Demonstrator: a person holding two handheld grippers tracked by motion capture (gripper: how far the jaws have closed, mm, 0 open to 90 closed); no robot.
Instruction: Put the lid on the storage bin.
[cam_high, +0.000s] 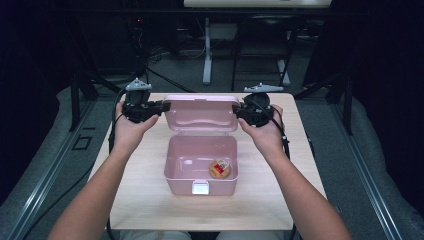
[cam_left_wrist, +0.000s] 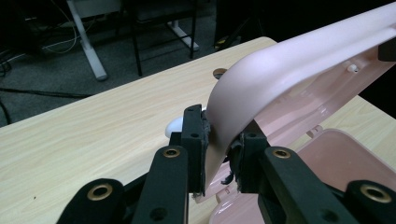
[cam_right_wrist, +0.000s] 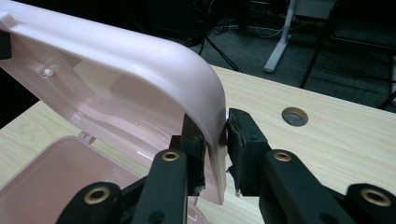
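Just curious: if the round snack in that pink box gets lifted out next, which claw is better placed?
Probably the right claw: the snack lies in the box's right half. Both claws grip the lid, so one must release.

- Light wooden table (cam_high: 150, 195), centre of frame; round cable hole (cam_right_wrist: 294, 116) near its far edge.
- White desk leg (cam_high: 207, 50), top centre, on grey floor.
- Dark cables (cam_high: 165, 52), upper left, loose on floor.
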